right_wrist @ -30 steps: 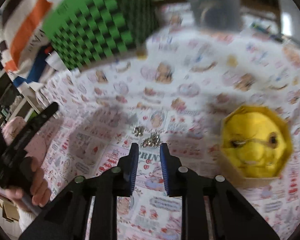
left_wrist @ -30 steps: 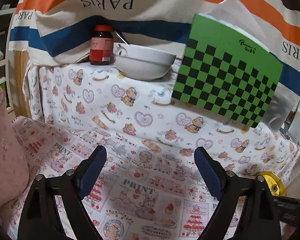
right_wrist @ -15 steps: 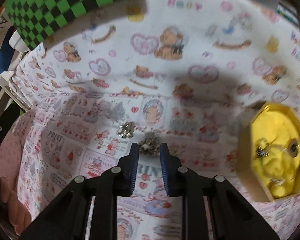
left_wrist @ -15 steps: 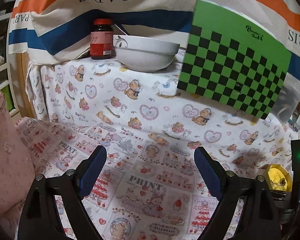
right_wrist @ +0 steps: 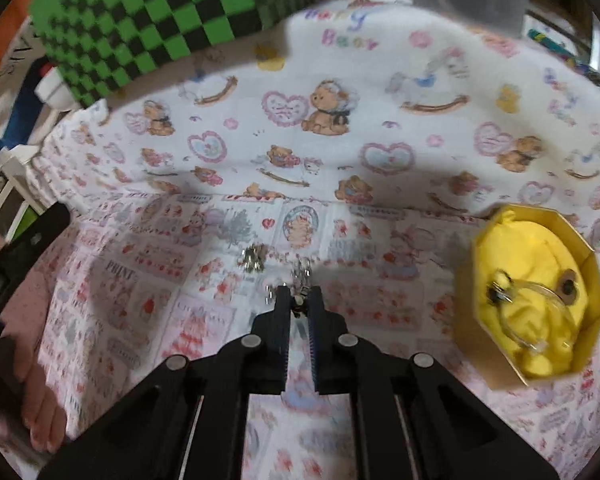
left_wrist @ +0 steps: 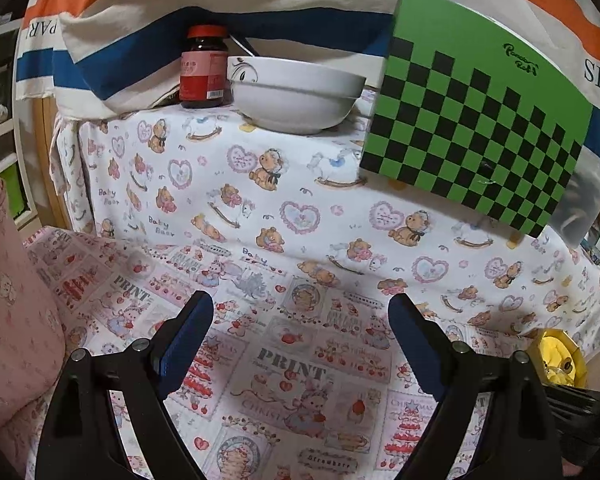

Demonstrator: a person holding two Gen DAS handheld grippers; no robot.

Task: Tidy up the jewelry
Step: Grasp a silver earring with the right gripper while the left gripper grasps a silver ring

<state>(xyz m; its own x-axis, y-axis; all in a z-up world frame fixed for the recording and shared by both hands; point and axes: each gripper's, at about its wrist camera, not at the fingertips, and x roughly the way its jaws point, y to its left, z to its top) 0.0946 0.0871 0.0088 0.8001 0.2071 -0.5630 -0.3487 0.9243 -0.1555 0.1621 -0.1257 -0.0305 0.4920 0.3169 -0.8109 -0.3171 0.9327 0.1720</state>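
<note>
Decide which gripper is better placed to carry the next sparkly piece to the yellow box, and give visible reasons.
Right. The right gripper has just closed on a silver jewelry piece, with the yellow box close beside it. The left gripper is open over bare cloth.

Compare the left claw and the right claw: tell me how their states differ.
The left claw stands wide open over bare printed cloth, with nothing between its fingers. The right claw has just closed, its jaws nearly together on a small silver jewelry piece at the tips. Both point downward at the cloth.
</note>
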